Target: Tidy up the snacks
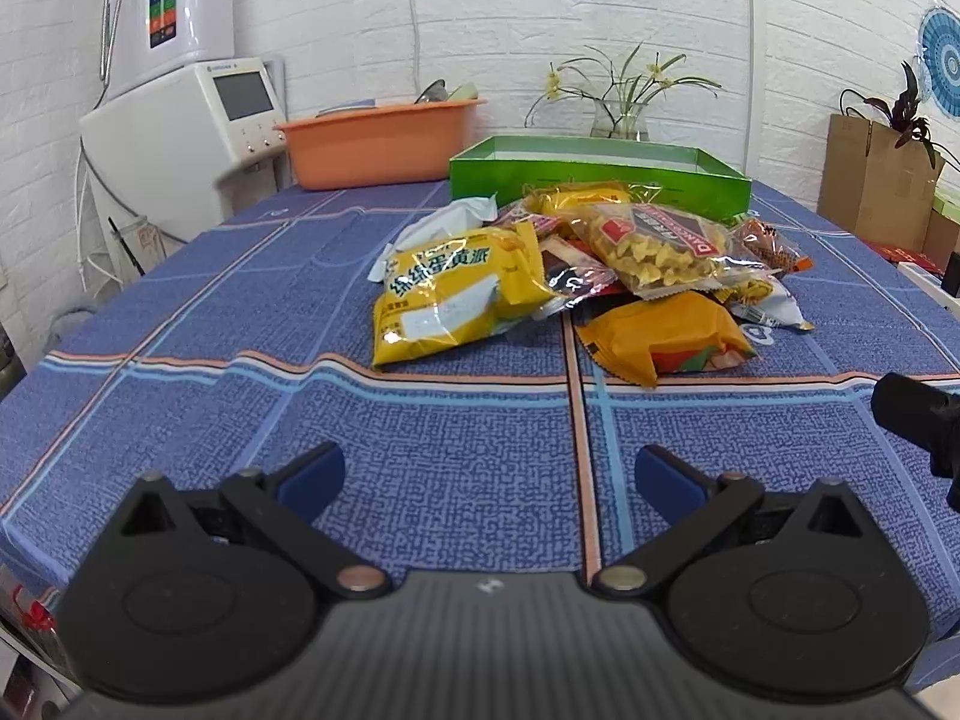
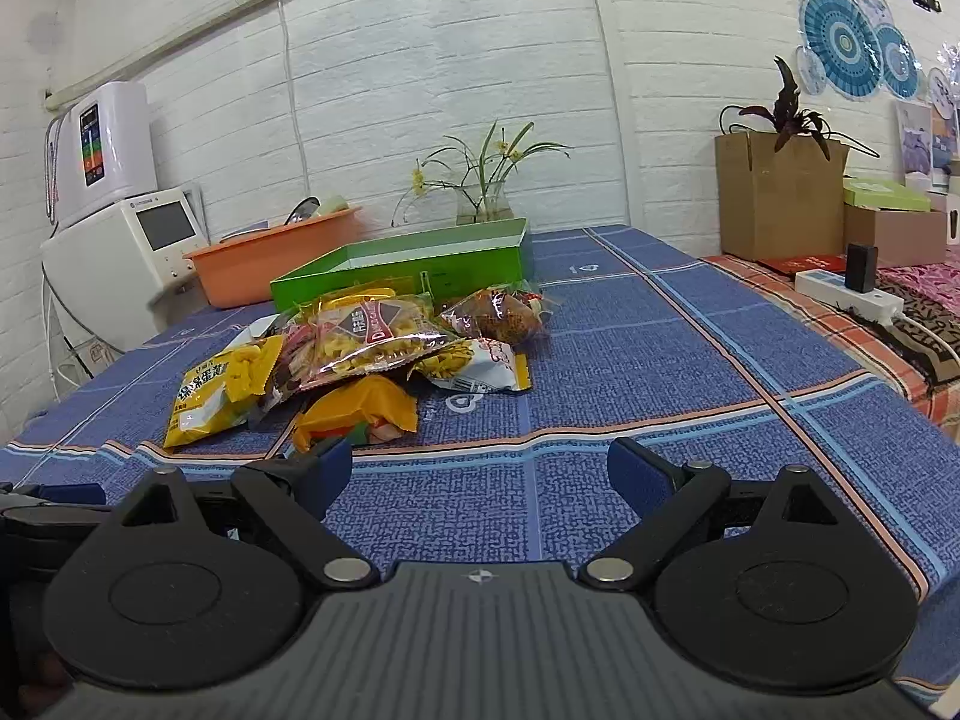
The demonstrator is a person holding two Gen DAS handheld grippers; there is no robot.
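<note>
Left tool (image 1: 489,477): jaws spread wide, nothing between the blue pads, hovering low over the counter (image 1: 180,324) short of the snacks. Right tool (image 2: 480,474): likewise wide apart and empty, just beside the left tool and near the pile's front edge.

Far left, an orange plastic tub (image 1: 378,141), smooth and rounded, sits at the counter's back edge. The counter wears a blue woven cloth with pale stripes, rumpled along the near seam.

Snack pile, mid-counter, well ahead of both tools:
- Yellow egg-pie bag (image 1: 450,294), puffy, glossy film, leftmost, partly on a white wrapper (image 1: 447,219).
- Orange packet (image 1: 666,336), matte-looking, crimped serrated ends, nearest the tools.
- Clear bag of yellow crisps (image 1: 654,240), crinkly with a dark label, lying on top of the heap.
- Brown-filled clear packet (image 2: 495,312), right rear.

Behind the pile: green cardboard box (image 1: 600,171), shallow, open-topped, rigid; it looks empty, so sorting appears not yet begun.

Risks, as I judge them:
- Slick film could slip from the pads if pinched on the inflated middle; a seam grip seems safer.
- Crisps would crush under a hard squeeze.
- Pulling a lower packet could drag the overlapping ones and scatter the heap.
- The loose cloth could bunch if a pad scrapes it.
- Tools are close together; reaching for the same packet invites a knock.
</note>
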